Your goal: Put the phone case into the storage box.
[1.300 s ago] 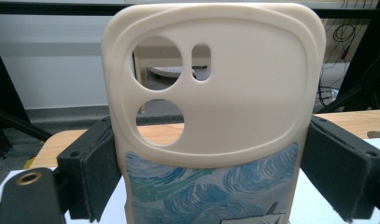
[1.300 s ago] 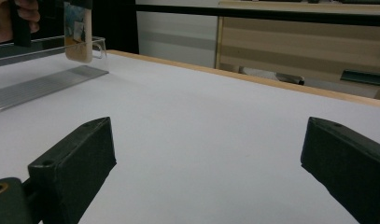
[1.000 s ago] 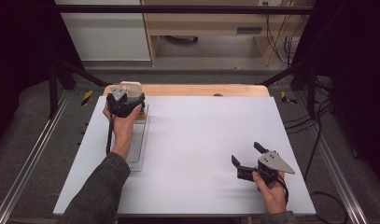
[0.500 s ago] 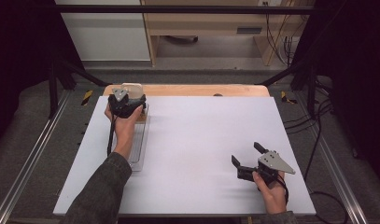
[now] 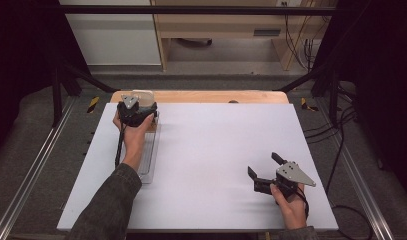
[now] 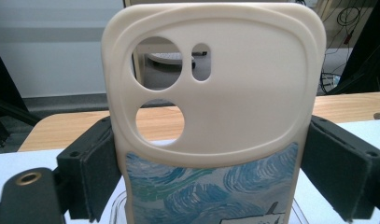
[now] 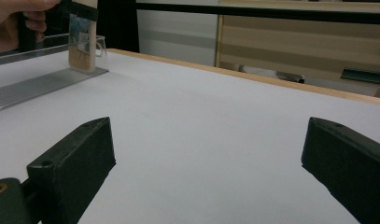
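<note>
- The cream-coloured phone case with a blue swirl print [image 6: 215, 116] stands upright at the far left of the table, over the far end of a clear plastic tray [image 5: 150, 159].
- The left gripper [image 5: 134, 112] has its jaws clamped against the case's two sides.
- The right gripper [image 5: 263, 169] rests near right on the white tabletop [image 5: 216, 145], jaws spread wide, holding nothing.

White table [image 5: 211, 150], clear tray [image 5: 150, 160] at left

White tabletop [image 5: 211, 155] with wooden far edge [image 5: 216, 96]; wooden cabinet [image 5: 226, 30] and cables [image 5: 296, 47] beyond.
</note>
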Tool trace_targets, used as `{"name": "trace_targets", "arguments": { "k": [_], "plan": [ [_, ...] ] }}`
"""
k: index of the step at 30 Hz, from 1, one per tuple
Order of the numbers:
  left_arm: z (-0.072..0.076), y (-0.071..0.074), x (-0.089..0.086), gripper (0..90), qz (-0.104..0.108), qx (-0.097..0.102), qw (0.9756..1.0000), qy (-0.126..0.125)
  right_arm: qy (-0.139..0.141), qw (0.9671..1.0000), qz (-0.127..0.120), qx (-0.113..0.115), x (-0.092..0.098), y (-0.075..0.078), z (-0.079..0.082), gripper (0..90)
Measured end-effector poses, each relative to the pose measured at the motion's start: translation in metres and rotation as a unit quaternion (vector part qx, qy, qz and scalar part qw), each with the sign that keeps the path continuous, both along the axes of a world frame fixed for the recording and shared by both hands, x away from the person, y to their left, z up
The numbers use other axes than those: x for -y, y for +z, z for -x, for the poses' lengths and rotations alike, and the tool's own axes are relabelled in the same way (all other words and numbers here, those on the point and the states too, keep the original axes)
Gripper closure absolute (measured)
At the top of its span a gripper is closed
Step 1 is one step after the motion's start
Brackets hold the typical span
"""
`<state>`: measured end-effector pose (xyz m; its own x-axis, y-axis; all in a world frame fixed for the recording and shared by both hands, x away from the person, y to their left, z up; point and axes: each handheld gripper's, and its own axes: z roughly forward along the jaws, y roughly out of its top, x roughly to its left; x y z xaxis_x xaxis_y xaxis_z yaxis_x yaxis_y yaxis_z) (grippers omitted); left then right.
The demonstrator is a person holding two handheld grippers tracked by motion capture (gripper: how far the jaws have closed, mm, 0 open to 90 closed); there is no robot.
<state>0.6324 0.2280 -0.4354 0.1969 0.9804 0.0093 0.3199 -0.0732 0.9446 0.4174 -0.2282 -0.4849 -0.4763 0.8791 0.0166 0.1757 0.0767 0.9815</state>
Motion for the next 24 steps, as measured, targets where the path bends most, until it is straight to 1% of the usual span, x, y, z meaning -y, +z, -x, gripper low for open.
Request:
{"name": "trace_targets", "arguments": {
  "k": [7,14,19,24],
  "plan": [
    [-0.0002,-0.0001,0.0000,11.5,0.002,0.000,1.0000,0.002,0.001,1.0000,0.000,-0.002,-0.0003,-0.0002,-0.0001,2.7],
    [0.0000,0.0012,-0.0002,11.5,0.007,-0.006,0.9999,0.005,0.000,1.0000,-0.006,-0.001,0.0006,0.0005,0.0006,2.7],
    [-0.0012,0.0011,0.0010,11.5,0.004,-0.007,1.0000,0.005,0.000,1.0000,-0.006,-0.002,0.0008,0.0005,0.0006,2.7],
    [-0.0015,0.0015,0.0012,11.5,0.005,-0.010,0.9999,0.005,-0.001,1.0000,-0.009,-0.002,0.0017,0.0005,0.0003,2.7]
  ]
}}
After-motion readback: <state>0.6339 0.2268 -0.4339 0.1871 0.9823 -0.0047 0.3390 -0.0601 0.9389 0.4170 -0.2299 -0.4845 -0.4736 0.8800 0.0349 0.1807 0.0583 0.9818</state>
